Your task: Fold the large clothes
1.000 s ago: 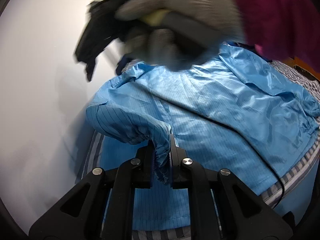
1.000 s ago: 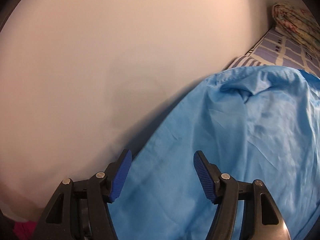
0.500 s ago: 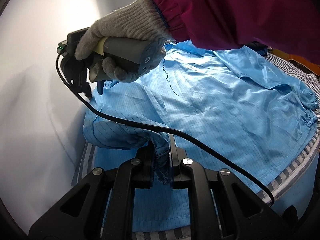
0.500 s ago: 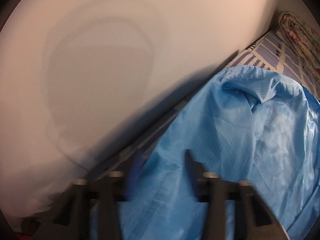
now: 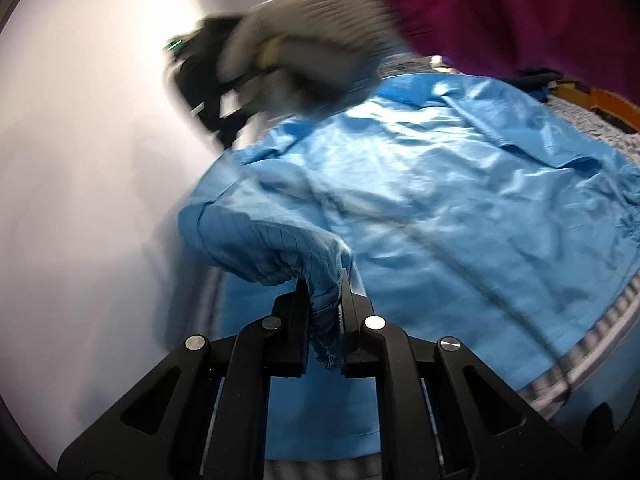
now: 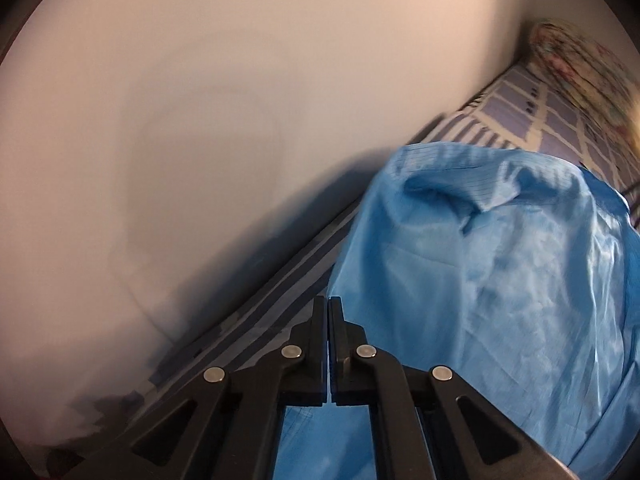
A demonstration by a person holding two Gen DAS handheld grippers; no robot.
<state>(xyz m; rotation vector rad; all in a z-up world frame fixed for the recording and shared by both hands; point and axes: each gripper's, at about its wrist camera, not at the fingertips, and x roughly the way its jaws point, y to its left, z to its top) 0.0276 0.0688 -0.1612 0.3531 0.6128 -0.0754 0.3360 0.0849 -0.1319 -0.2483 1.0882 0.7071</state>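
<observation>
Left hand-held gripper (image 5: 325, 312) clenches a blue garment's (image 5: 460, 208) cuff (image 5: 320, 280).
Right hand-held gripper (image 6: 328, 344) is fully closed at the garment's edge on a striped bed (image 6: 280, 300); whether it pinches fabric is unclear.

There is one blue garment (image 5: 460, 216), two black grippers (image 5: 325, 320) (image 6: 328, 344), one gloved hand (image 5: 304, 52), one striped sheet (image 6: 280, 304) and one flowered bundle (image 6: 580, 60).

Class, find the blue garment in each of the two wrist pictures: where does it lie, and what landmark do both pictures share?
Left wrist view: the blue garment fills the middle and right; one cuff is pinched in the left tongs.
Right wrist view: it fills the lower right, beside the shut right tongs.
Shared landmark: the pale wall on the left.
</observation>
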